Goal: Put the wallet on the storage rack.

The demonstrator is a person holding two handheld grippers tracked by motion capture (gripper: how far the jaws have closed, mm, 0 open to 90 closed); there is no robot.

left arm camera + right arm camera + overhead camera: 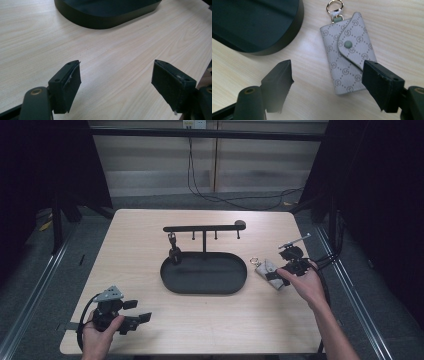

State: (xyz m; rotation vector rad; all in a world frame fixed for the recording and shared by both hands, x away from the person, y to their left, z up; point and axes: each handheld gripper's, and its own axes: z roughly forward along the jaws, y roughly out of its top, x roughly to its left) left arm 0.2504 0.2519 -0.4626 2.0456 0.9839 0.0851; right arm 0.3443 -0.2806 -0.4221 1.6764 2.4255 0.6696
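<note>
- Pale wooden table (150,265): the black oval tray with its hook stand (204,272) sits mid-frame.
- My right gripper (327,85), jaws wide and empty, straddles the grey patterned snap-flap key pouch (348,62) right of the tray; its long axis runs away from me.
- My left gripper (116,85), lower left, gapes empty, well apart.

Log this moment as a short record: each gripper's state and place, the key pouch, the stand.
left gripper: open, over bare table, near left corner
right gripper: open, fingers either side of the key pouch, not closed on it
key pouch: grey patterned, flap snapped, gold ring, flat on table right of tray
stand: black bar with hooks over oval tray; one dark item hanging
</note>
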